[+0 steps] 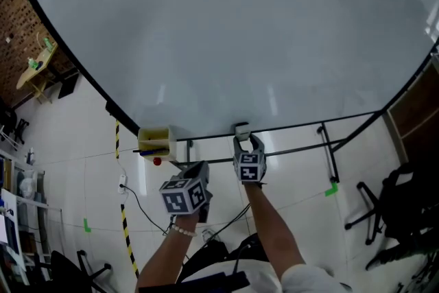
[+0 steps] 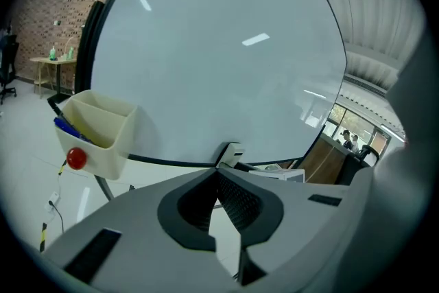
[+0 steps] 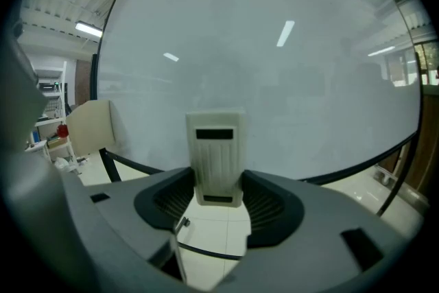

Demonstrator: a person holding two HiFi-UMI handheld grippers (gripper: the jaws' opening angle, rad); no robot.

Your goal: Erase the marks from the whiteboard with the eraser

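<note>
The big whiteboard [image 1: 240,31] fills most of the head view, and I see no marks on its surface [image 3: 274,58]. My right gripper [image 1: 248,145] is shut on the cream eraser [image 1: 242,130], held at the board's bottom edge. In the right gripper view the eraser [image 3: 217,154] stands upright with its lower end between the jaws of the right gripper [image 3: 218,182]. My left gripper [image 1: 200,168] hangs lower and to the left, shut with nothing in it [image 2: 218,173]. From the left gripper view the eraser [image 2: 230,151] shows just past the jaw tips.
A cream holder [image 1: 156,142] with a blue pen and a red magnet [image 1: 157,161] hangs at the board's lower left edge. Black stand bars [image 1: 329,147], a floor cable [image 1: 140,206], striped tape [image 1: 125,223] and a dark office chair [image 1: 405,202] lie below.
</note>
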